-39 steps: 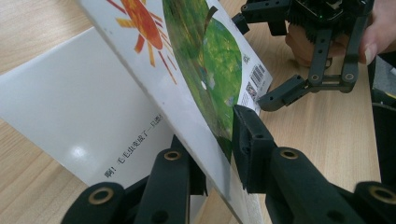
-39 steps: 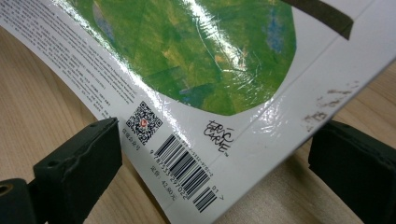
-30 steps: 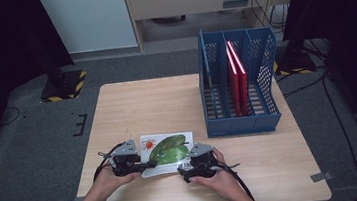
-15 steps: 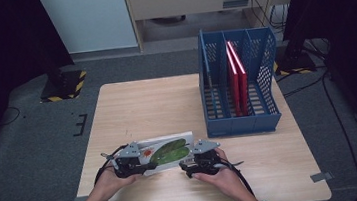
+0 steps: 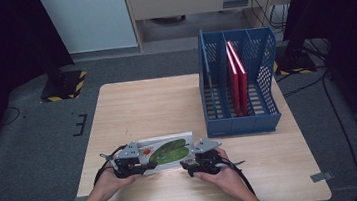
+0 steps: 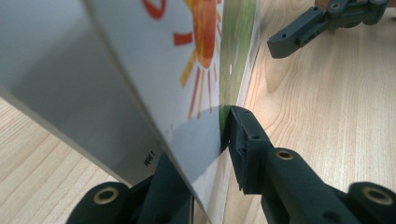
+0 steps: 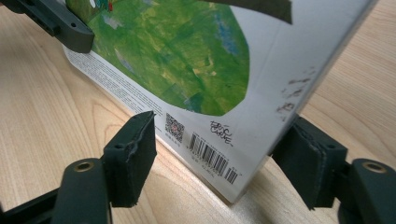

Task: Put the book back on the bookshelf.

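A thin picture book (image 5: pixel 164 152) with a white cover, a green leaf and an orange sun stands tilted on its long edge on the wooden table (image 5: pixel 156 103), near the front. My left gripper (image 5: pixel 142 167) is shut on the book's left end; in the left gripper view both jaws of the left gripper (image 6: pixel 205 144) pinch the cover (image 6: pixel 140 70). My right gripper (image 5: pixel 187 164) sits at the book's right end. Its jaws have just been closing. In the right gripper view the right gripper (image 7: pixel 219 154) straddles the barcode corner of the book (image 7: pixel 187 60), with a gap left at the pads.
A blue mesh file rack (image 5: pixel 242 124) stands at the table's right rear, with two red books (image 5: pixel 236 74) upright in one slot. Bare wood lies left of the rack and behind the book. The table's front edge is just under my hands.
The book has tipped up from lying flat to standing tilted on its edge. The right gripper's jaws have narrowed around its right corner. The left gripper keeps its hold.
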